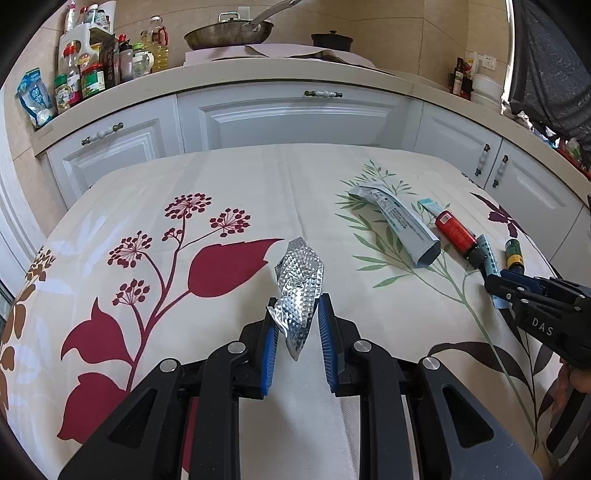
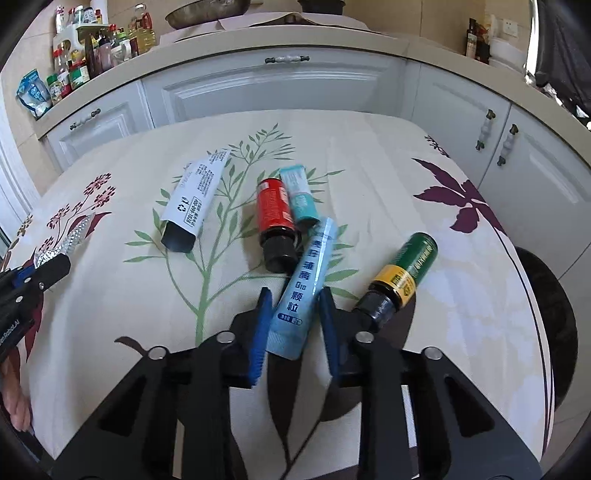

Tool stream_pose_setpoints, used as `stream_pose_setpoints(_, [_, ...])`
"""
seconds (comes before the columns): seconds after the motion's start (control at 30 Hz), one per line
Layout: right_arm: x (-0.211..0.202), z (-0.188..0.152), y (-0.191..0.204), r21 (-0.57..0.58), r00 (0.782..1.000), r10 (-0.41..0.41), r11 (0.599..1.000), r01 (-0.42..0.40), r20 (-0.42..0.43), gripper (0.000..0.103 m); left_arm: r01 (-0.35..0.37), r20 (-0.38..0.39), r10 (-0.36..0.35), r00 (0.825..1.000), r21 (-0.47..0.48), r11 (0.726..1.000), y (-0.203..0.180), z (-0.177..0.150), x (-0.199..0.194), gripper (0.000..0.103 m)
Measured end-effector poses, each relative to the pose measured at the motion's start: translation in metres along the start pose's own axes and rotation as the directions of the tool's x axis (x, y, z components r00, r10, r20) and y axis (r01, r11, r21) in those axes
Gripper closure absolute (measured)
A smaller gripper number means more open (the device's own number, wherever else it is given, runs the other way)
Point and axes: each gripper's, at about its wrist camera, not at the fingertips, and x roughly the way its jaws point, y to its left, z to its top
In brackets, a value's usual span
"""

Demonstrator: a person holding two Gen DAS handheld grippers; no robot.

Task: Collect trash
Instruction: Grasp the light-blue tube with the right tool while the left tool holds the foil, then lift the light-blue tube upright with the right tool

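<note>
My left gripper (image 1: 295, 306) is closed on a crumpled silver foil wrapper (image 1: 301, 288), holding it just above the flowered tablecloth (image 1: 184, 184). My right gripper (image 2: 293, 297) is open around a light blue sachet (image 2: 301, 291) that lies on the cloth between its fingers. Beyond it lie a red bottle with a black cap (image 2: 275, 218), a teal sachet (image 2: 301, 195), a white packet (image 2: 194, 203) and a green and yellow bottle (image 2: 404, 273). The right gripper (image 1: 506, 291) also shows in the left wrist view, at the right edge.
White kitchen cabinets (image 1: 288, 118) and a counter with bottles and jars (image 1: 92, 62) and a pan (image 1: 229, 33) stand behind the table. A dark round bin (image 2: 550, 328) sits beside the table's right edge.
</note>
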Motion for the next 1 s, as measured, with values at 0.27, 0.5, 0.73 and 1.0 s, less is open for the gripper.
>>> stream_pose_setpoints(0.27, [-0.013, -0.011, -0.001, -0.017, 0.999, 0.000, 1.000, 0.000, 0.038, 0.084, 0.010, 0.004, -0.010, 1.000, 0.004, 1.000, -0.005, -0.003, -0.003, 0.081])
stream_pose_setpoints(0.5, [-0.034, -0.014, -0.004, -0.017, 0.995, 0.015, 1.000, -0.013, 0.103, 0.084, 0.021, 0.027, -0.022, 0.999, 0.014, 1.000, -0.016, -0.005, -0.013, 0.081])
stream_pose_setpoints(0.73, [-0.060, -0.016, -0.014, -0.002, 0.985, 0.011, 1.000, -0.011, 0.172, 0.085, 0.042, 0.080, -0.045, 0.996, 0.033, 0.999, -0.036, -0.002, -0.031, 0.081])
stream_pose_setpoints(1.0, [-0.097, -0.020, -0.037, 0.031, 0.965, -0.017, 0.999, 0.009, 0.260, 0.085, 0.073, 0.144, -0.079, 0.986, 0.050, 0.996, -0.065, 0.004, -0.051, 0.081])
